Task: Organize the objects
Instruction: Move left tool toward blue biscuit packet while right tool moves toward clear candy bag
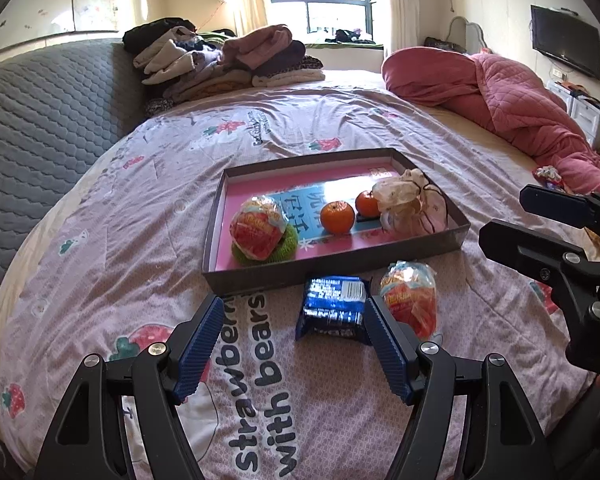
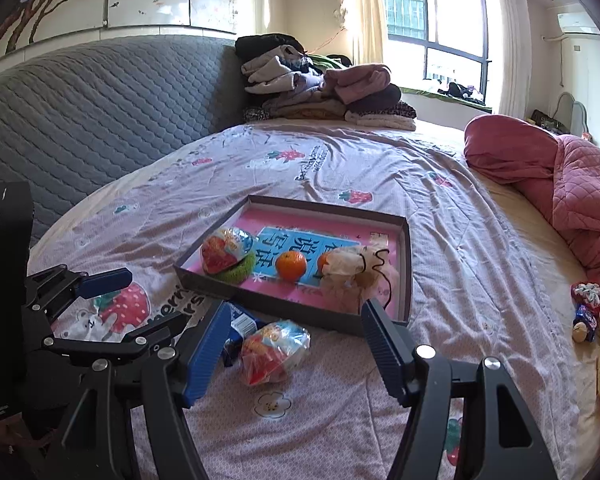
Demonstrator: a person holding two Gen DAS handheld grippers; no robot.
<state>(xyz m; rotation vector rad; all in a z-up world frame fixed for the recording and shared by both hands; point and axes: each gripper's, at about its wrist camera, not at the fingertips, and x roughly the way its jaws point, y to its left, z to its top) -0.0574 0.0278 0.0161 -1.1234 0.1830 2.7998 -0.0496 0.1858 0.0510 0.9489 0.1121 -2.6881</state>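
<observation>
- Your left gripper (image 1: pixel 294 312) hangs over the bed (image 1: pixel 340 120), fingers wide and empty, tilted down toward the blue packet (image 1: pixel 332 312).
- Your right gripper (image 2: pixel 292 320) is equally wide, empty, above the snack bag (image 2: pixel 274 350) beside the tray (image 2: pixel 406 264).

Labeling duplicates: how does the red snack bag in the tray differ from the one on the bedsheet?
Tray snack bag sits inside the tray, propped on a green knitted ring. Bed snack bag lies on the bedsheet outside it, beside the blue packet. Both share red-orange print under clear plastic.
</observation>
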